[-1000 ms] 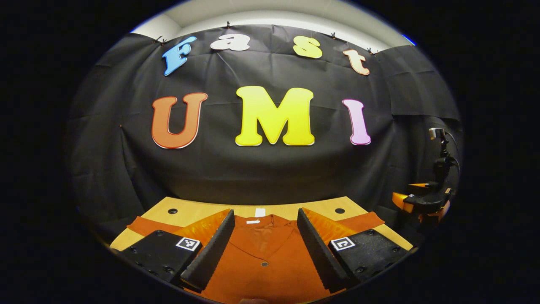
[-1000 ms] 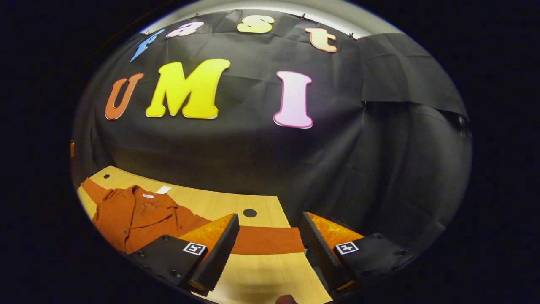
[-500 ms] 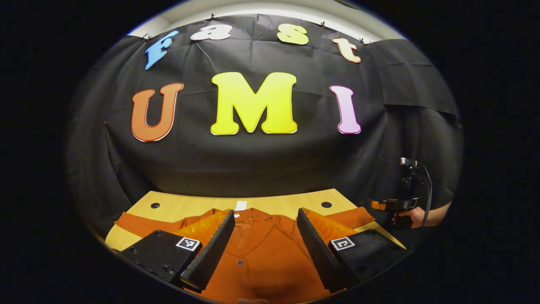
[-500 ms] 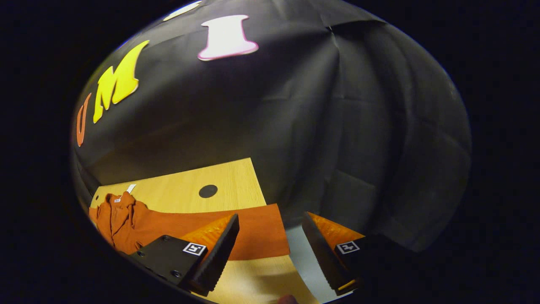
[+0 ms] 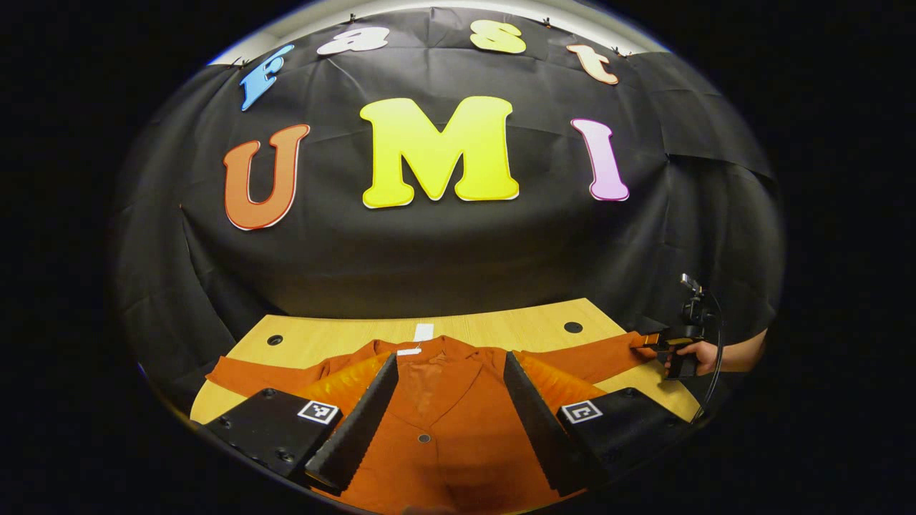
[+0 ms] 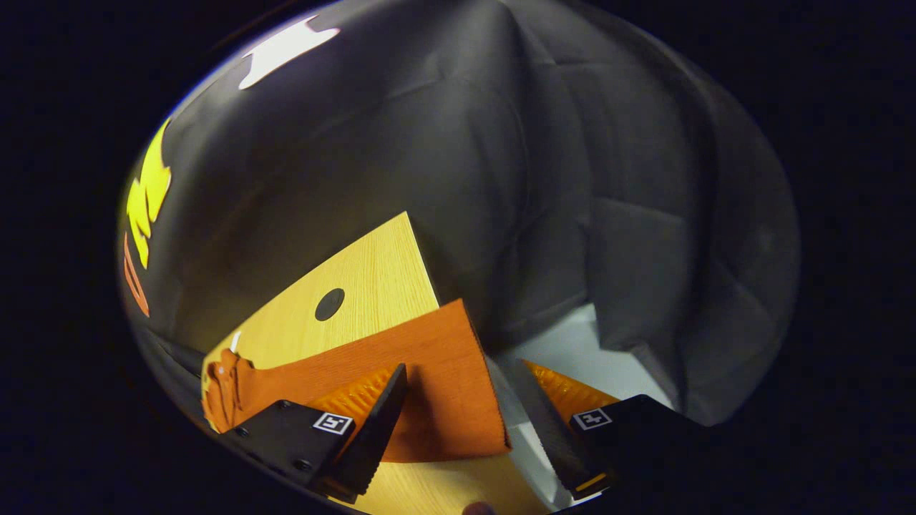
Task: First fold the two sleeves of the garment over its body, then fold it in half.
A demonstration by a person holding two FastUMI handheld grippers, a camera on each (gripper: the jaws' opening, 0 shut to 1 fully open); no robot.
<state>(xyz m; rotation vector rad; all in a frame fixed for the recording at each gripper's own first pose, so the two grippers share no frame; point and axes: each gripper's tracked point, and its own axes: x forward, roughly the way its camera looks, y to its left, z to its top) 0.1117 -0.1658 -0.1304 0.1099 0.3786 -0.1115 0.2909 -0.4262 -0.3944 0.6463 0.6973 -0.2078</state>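
Observation:
An orange button shirt (image 5: 444, 422) lies face up on the wooden table (image 5: 336, 336), collar at the far side and both sleeves spread out sideways. My left gripper (image 5: 450, 357) hovers open over the shirt's chest, one finger on each side of the button line. In the left gripper view the right gripper (image 5: 658, 345), held by a hand (image 5: 698, 352), sits at the tip of the right sleeve (image 5: 594, 356). In the right gripper view my right gripper (image 6: 459, 368) is open around the sleeve's cuff end (image 6: 436, 386), near the table's corner, and grips nothing.
Round holes mark the table's far corners (image 5: 572, 327) (image 5: 274, 340) (image 6: 329, 304). A white tag (image 5: 424, 332) lies just beyond the collar. Pale floor (image 6: 572, 350) shows past the table's right edge, where the right gripper's outer finger hangs. Black cloth walls stand close behind.
My right gripper has swung down and rolled toward the table's right corner, ending at the sleeve's cuff. My left gripper has shifted slightly over the shirt's chest and stays open.

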